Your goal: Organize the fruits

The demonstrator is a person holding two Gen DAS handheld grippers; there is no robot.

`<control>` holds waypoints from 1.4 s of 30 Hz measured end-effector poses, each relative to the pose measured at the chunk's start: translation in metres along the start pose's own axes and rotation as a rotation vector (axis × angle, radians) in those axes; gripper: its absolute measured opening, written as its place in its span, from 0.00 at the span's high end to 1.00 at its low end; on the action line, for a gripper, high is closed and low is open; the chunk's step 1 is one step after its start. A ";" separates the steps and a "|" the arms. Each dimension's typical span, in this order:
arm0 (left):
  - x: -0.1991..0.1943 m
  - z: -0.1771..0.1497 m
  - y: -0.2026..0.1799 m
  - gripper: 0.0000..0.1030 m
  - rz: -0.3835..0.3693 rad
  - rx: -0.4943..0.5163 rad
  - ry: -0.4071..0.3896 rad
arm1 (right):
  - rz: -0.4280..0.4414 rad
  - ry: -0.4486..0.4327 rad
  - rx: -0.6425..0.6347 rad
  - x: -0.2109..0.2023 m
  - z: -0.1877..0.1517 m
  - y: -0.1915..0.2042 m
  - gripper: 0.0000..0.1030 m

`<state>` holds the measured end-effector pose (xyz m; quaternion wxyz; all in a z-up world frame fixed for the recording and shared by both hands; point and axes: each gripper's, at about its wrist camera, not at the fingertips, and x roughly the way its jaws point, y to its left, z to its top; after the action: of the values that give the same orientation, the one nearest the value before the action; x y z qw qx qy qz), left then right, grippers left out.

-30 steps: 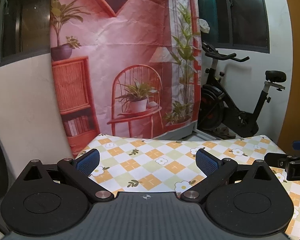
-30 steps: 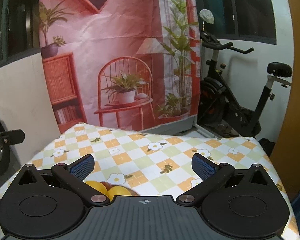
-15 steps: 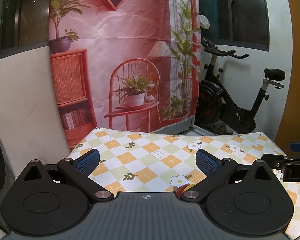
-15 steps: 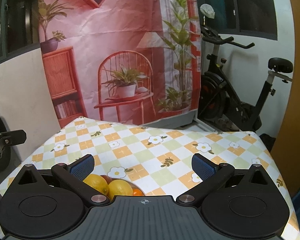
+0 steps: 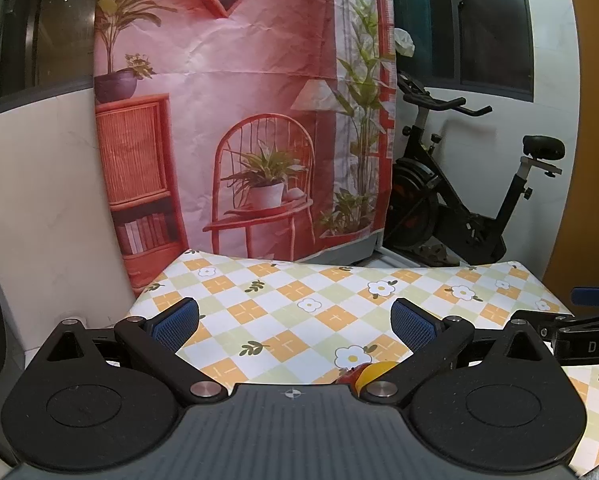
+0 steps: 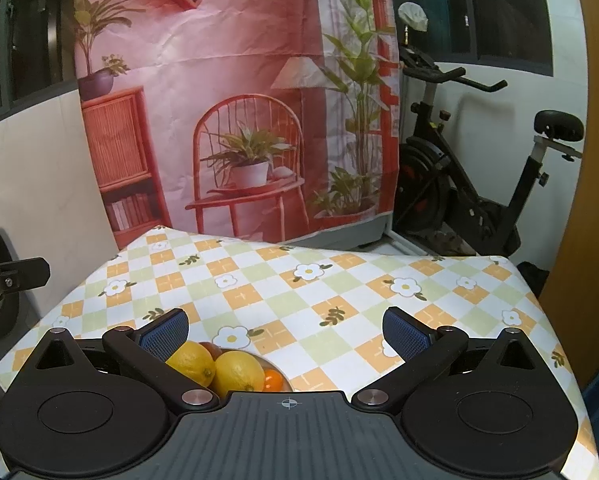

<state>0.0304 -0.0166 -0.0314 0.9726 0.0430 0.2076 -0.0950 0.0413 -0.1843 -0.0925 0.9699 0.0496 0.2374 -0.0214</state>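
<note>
In the right wrist view two yellow lemons (image 6: 227, 370) lie with a small orange (image 6: 274, 381) and a dark red fruit (image 6: 211, 347) in a dish (image 6: 273, 366) just in front of my right gripper (image 6: 285, 334), which is open and empty above them. In the left wrist view a yellow fruit (image 5: 373, 370) and a red one (image 5: 349, 378) peek out near the right finger of my left gripper (image 5: 295, 326), which is open and empty. The right gripper's finger shows at the left wrist view's right edge (image 5: 579, 338).
The table carries a checked flower-print cloth (image 6: 319, 292). A printed backdrop (image 6: 227, 92) hangs behind its far edge. An exercise bike (image 6: 479, 184) stands at the back right. A white wall panel (image 5: 39, 208) is on the left.
Both grippers have tilted down or moved forward, so more of the table shows. The fruits have come further into the right wrist view, and fruit now shows in the left wrist view.
</note>
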 end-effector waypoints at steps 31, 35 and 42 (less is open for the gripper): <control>-0.002 -0.001 -0.001 0.00 -0.005 0.002 -0.006 | -0.002 -0.006 -0.004 0.000 -0.005 0.000 0.00; -0.002 -0.001 -0.001 0.00 -0.005 0.002 -0.006 | -0.002 -0.007 -0.004 0.000 -0.005 0.000 0.00; -0.002 -0.001 -0.001 0.00 -0.005 0.002 -0.006 | -0.002 -0.006 -0.005 0.000 -0.005 0.000 0.00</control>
<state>0.0283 -0.0168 -0.0314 0.9730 0.0431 0.2046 -0.0976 0.0390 -0.1835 -0.0967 0.9708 0.0468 0.2344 -0.0218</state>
